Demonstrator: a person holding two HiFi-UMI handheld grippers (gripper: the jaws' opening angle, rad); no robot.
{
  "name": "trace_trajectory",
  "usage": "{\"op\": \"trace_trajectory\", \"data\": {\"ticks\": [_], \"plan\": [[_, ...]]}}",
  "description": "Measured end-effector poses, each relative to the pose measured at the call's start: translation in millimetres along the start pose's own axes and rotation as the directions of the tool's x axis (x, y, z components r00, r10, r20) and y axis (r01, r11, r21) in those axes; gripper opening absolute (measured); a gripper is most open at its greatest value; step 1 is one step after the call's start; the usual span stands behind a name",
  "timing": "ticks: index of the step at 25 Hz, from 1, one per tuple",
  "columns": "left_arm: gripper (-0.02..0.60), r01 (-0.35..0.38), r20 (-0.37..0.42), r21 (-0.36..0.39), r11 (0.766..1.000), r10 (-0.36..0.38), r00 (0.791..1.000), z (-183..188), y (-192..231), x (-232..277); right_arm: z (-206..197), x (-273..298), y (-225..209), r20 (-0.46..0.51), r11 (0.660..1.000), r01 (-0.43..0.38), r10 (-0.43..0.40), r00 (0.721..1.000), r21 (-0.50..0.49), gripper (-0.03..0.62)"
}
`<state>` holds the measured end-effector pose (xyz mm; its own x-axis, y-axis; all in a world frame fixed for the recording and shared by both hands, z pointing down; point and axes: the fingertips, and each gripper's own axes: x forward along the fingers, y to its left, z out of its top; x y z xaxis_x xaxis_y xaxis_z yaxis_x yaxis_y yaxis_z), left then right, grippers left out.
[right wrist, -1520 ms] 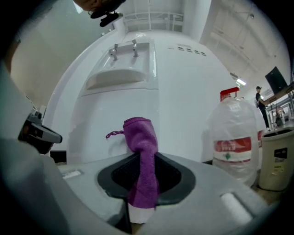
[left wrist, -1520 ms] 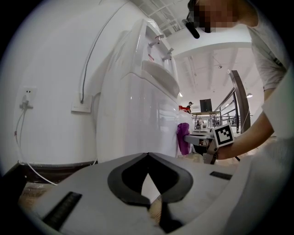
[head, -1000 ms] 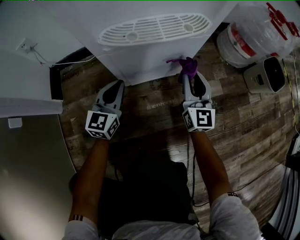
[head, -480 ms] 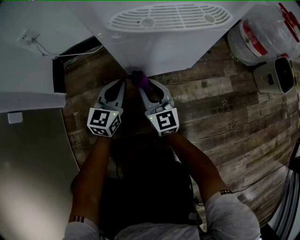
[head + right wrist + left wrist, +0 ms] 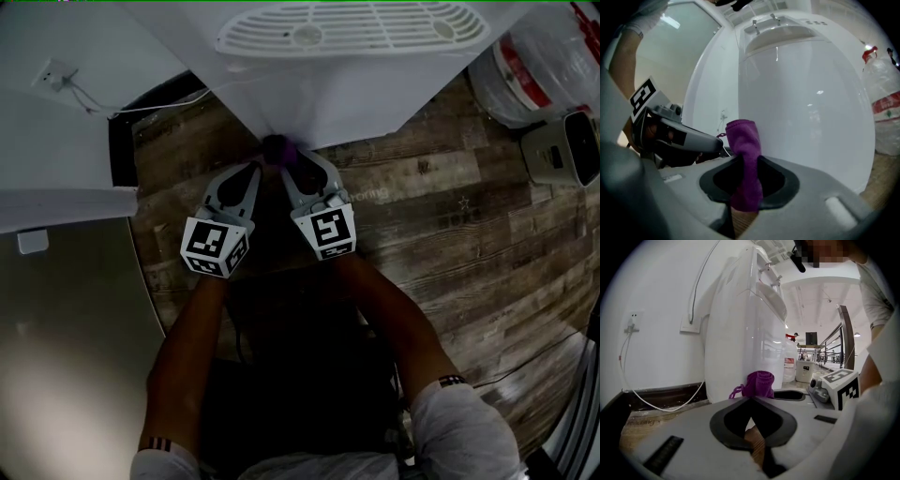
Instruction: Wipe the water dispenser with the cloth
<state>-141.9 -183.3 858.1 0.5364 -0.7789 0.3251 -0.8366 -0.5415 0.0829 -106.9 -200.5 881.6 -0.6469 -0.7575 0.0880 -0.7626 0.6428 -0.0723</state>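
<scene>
The tall white plastic water dispenser (image 5: 347, 94) is standing on the brown wood-plank floor (image 5: 450, 216), with its slotted grille towards the far side of the head view and its smooth front panel facing the person. A second ago the right gripper (image 5: 292, 161) was pressing against the right end of the dispenser's lower front edge. Half a second ago it was already arriving at the near left corner, and now it is sitting there with hardly any further shift. The jaws of this gripper are clamping the small purple knitted cloth (image 5: 744, 150), whose rolled top is sticking out beyond the tips and appears to be touching the white panel low down. The left gripper (image 5: 251, 169) is hovering just beside it on the left, hardly moving over the same second, with its jaws closed on nothing and the cloth showing only beyond them (image 5: 758, 383). Judging from this, one sweep along the bottom edge is finishing, and most of the front panel above is probably waiting to be wiped.
</scene>
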Motion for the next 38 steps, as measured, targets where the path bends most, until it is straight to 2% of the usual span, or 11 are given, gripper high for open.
{"op": "trace_trajectory", "data": {"ticks": [6, 10, 14, 16, 24, 33, 36, 38], "plan": [[-0.002, 0.028, -0.008, -0.015, 1.000, -0.028, 1.000, -6, -8, 11, 2, -10, -20, 0.019, 0.999, 0.035, -0.035, 0.999, -0.013, 0.087], [-0.002, 0.063, -0.011, -0.009, 0.998, -0.063, 0.998, -6, -19, 19, -4, -30, -62, 0.034, 0.992, 0.125, -0.125, 0.992, 0.026, 0.089], [-0.002, 0.087, -0.011, 0.010, 0.996, -0.086, 0.996, -5, -26, 24, -12, -53, -114, 0.031, 0.967, 0.245, -0.248, 0.968, 0.072, 0.089], [-0.002, 0.089, -0.016, 0.011, 0.996, -0.089, 0.996, -7, -29, 25, -14, -62, -133, 0.026, 0.957, 0.279, -0.282, 0.959, 0.077, 0.089], [-0.002, 0.085, -0.012, 0.001, 0.996, -0.085, 0.996, -2, -37, 36, -10, -90, -188, 0.026, 0.936, 0.348, -0.349, 0.937, 0.050, 0.089], [-0.002, 0.090, -0.007, 0.015, 0.996, -0.090, 0.996, 10, -49, 44, 1, -124, -239, 0.018, 0.895, 0.442, -0.444, 0.896, 0.054, 0.089], [-0.002, 0.096, -0.005, 0.027, 0.995, -0.096, 0.995, 15, -51, 46, 2, -132, -245, 0.002, 0.891, 0.451, -0.452, 0.892, 0.043, 0.089], [-0.002, 0.100, -0.009, 0.037, 0.994, -0.099, 0.995, 17, -53, 46, 6, -137, -241, -0.003, 0.899, 0.438, -0.438, 0.899, 0.028, 0.089]]}}
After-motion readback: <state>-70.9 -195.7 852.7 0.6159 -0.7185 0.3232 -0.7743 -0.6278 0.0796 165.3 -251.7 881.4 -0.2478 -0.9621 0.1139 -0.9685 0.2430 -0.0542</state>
